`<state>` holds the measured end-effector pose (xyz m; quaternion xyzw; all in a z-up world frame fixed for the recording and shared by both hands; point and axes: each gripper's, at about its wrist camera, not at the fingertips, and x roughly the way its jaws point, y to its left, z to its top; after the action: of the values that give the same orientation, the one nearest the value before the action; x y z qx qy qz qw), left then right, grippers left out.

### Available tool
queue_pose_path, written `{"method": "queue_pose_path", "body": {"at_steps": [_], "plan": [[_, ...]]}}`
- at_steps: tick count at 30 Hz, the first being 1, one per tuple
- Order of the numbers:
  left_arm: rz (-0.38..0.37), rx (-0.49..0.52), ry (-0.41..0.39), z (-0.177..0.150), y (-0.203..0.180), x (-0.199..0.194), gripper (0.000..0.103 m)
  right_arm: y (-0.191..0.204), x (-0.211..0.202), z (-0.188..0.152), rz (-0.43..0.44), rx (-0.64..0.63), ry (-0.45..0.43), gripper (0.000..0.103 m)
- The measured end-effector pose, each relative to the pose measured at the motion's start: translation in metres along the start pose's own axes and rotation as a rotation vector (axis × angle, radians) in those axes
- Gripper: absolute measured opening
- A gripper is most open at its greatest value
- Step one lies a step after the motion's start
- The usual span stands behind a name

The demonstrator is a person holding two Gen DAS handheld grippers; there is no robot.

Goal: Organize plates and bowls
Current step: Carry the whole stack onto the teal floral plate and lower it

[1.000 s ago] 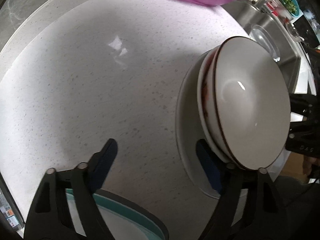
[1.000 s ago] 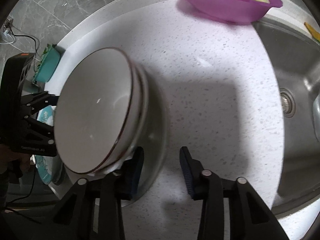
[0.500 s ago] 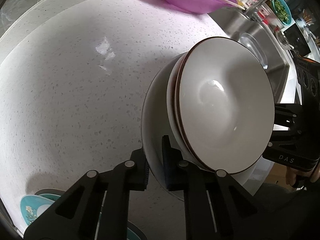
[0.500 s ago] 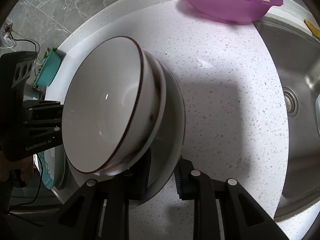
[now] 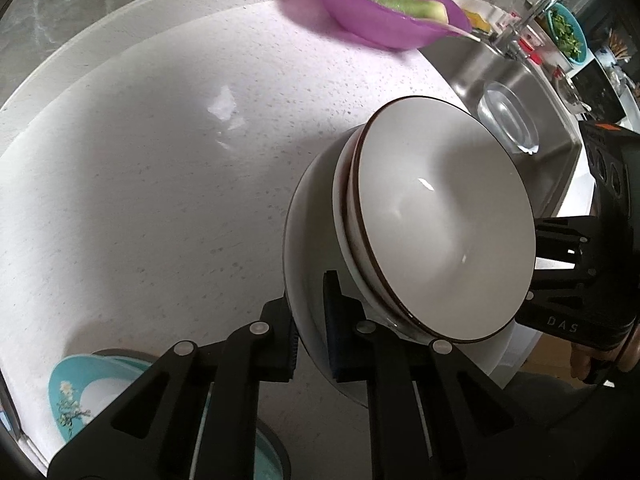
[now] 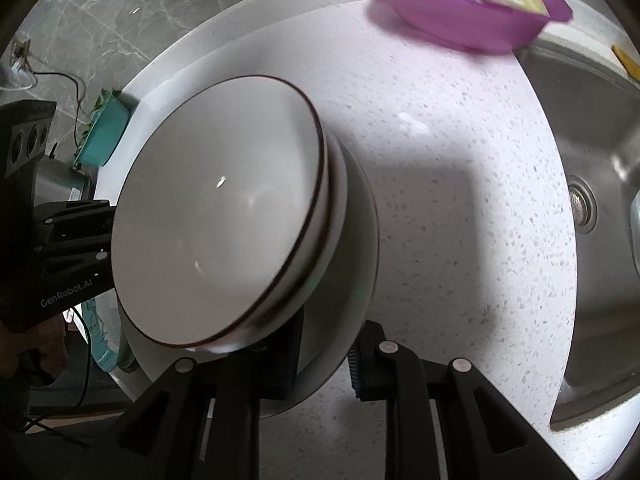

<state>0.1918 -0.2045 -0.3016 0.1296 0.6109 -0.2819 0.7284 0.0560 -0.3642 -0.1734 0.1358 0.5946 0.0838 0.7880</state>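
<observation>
Left gripper point(image 5: 312, 332): jaws clamped on the near rim of a white plate point(image 5: 308, 248), pads on either face; right gripper point(image 6: 324, 356): jaws have just been narrowing, pinched on the same plate's rim at the opposite side; two nested white bowls point(image 5: 440, 232) with brown rims sit on the plate, tilted; speckled counter point(image 5: 160, 200) beneath; teal plate point(image 5: 76, 392) at 7 o'clock in the left view; purple bowl point(image 5: 380, 20) at 1 o'clock; steel sink point(image 6: 592, 184) at 3 o'clock in the right view.
</observation>
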Motion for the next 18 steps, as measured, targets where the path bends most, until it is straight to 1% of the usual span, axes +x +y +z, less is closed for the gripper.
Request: {"method": "queue_pose_path", "body": {"at_steps": [4,9,18], "plan": [[0.007,-0.033,-0.030,-0.008,0.010,-0.016,0.009,0.018,-0.004,0.004,-0.001,-0.034,-0.007,0.022],[0.025,-0.082,-0.069,-0.026,0.033,-0.048,0.009,0.047,-0.010,0.011,0.008,-0.090,-0.016,0.022],[0.073,-0.187,-0.130,-0.069,0.085,-0.107,0.009,0.120,-0.012,0.025,0.054,-0.229,-0.021,0.022]]}}
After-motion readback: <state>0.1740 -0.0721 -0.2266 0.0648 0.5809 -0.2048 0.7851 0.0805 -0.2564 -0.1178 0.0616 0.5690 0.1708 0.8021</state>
